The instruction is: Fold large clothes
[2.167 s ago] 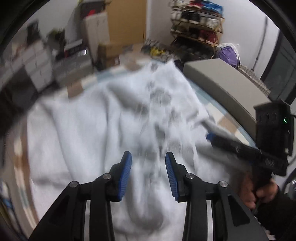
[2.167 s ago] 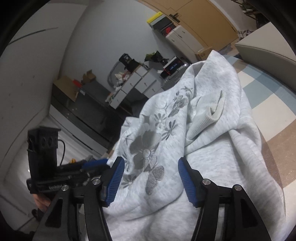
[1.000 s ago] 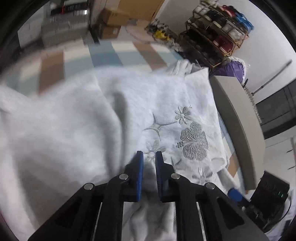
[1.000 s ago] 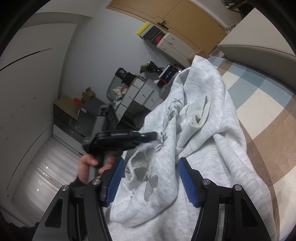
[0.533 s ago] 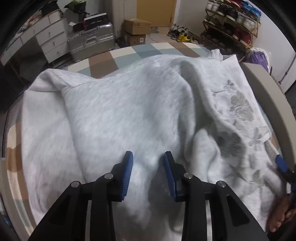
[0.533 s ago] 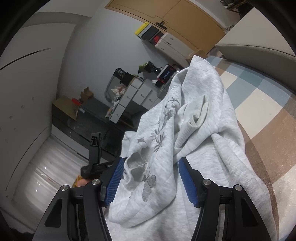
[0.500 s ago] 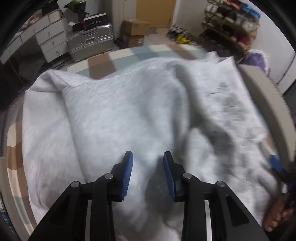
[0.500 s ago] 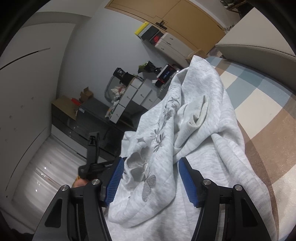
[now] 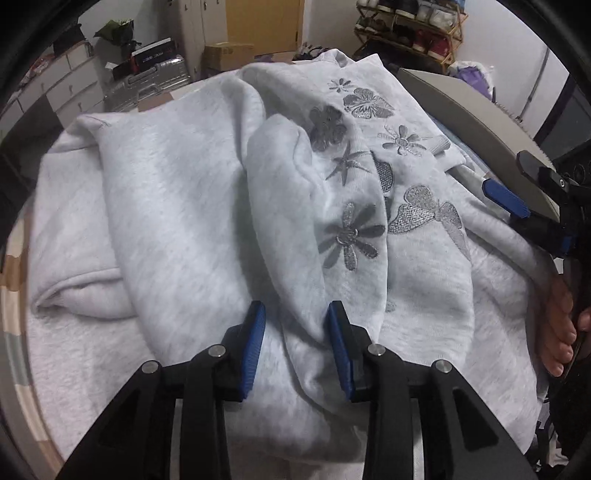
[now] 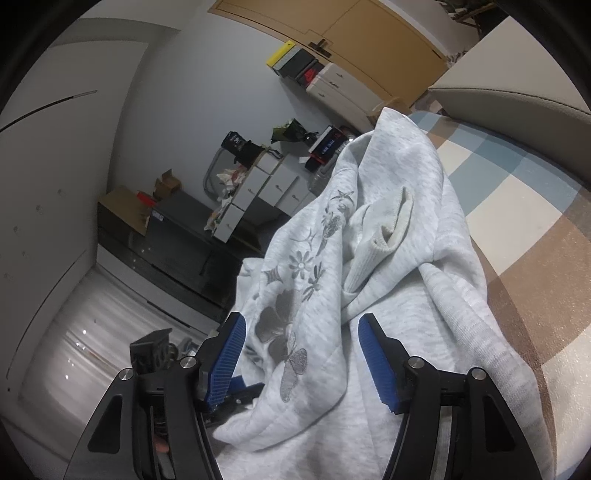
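Note:
A large light grey sweatshirt (image 9: 192, 206) with grey embroidered flowers and a butterfly lies crumpled on a checked surface; it also shows in the right wrist view (image 10: 399, 280), with a ribbed cuff (image 10: 391, 229) on top. My left gripper (image 9: 297, 347) is open, its blue pads on either side of a raised fold of the fabric. My right gripper (image 10: 303, 365) is open wide over the sweatshirt's near edge and holds nothing. The right gripper also shows at the right edge of the left wrist view (image 9: 517, 199), beside the garment.
The checked blue, beige and brown surface (image 10: 524, 206) runs under the garment. A beige padded edge (image 9: 465, 107) stands at the right. A shoe rack (image 9: 410, 22), a silver suitcase (image 9: 147, 81), white drawers (image 10: 266, 184) and boxes are behind.
My left gripper was shut on the fabric a second ago and is open now. It has drawn back and low onto a fold. The right gripper has stayed open and almost still.

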